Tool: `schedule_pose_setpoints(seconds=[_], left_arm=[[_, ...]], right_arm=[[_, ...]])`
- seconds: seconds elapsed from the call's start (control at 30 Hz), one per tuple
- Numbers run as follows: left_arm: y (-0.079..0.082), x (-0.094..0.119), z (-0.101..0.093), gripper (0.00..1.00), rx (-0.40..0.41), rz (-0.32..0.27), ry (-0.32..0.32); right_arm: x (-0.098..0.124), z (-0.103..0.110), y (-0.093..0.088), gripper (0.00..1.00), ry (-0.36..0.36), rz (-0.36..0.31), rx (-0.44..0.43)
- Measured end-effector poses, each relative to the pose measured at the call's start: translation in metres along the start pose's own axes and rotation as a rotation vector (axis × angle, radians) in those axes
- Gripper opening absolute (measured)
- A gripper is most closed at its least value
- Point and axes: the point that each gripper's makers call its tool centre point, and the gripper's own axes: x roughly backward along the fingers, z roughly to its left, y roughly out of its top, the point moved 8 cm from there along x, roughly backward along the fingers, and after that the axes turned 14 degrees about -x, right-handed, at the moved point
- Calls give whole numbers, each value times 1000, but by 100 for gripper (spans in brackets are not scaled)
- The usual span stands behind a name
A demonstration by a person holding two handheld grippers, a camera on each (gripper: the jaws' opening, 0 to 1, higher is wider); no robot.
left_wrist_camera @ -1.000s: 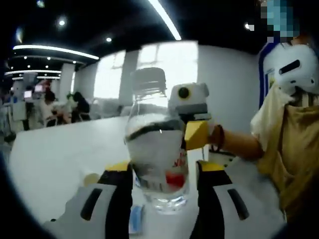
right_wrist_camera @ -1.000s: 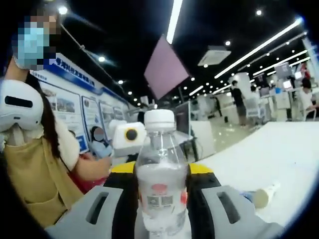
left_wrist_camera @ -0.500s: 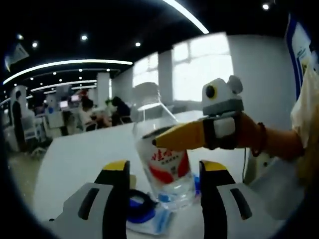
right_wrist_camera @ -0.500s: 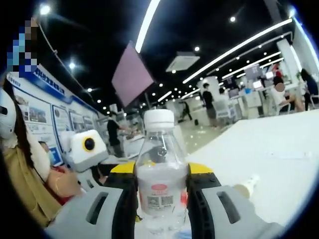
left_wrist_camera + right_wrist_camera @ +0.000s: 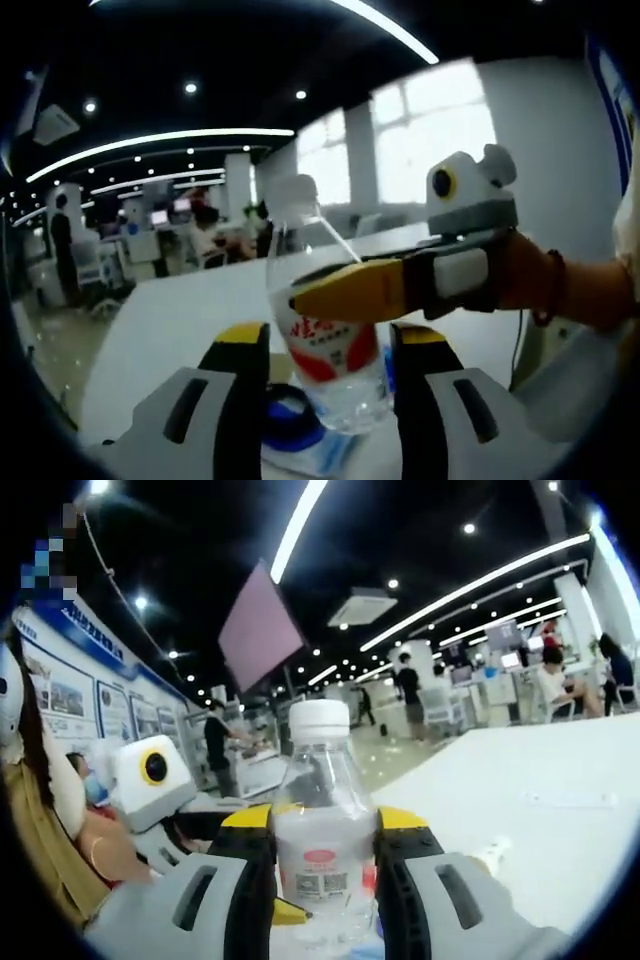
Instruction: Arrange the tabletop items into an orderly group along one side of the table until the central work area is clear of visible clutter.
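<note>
A clear water bottle [image 5: 322, 850] with a white cap and a red label stands upright between the jaws of my right gripper [image 5: 322, 825], which is shut on it. In the left gripper view the same bottle [image 5: 325, 350] leans with its top to the left, and the right gripper [image 5: 310, 290] comes in from the right with one yellow jaw across its label. My left gripper [image 5: 330, 340] is open, its jaws flanking the bottle's base with a gap on the left side. The left gripper [image 5: 280, 910] has a yellow tip low beside the bottle in the right gripper view.
A blue ring [image 5: 285, 415] lies on a pale packet [image 5: 310, 450] just under the bottle. On the white table [image 5: 560, 840] lie a small tube-like item [image 5: 492, 855] and a flat strip [image 5: 565, 800]. A person [image 5: 40, 810] stands close at the left. Farther off are desks and people.
Both views have swung. In the left gripper view the bottle went from upright between the jaws to leaning left, and the right gripper's yellow jaw now crosses its label.
</note>
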Motion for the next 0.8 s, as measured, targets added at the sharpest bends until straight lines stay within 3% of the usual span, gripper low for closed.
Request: schedule_pose_setpoints(seconds=[0.8], left_arm=[[4, 3, 0, 38, -16, 8, 80]], right_arm=[[-5, 7, -3, 38, 27, 6, 11]])
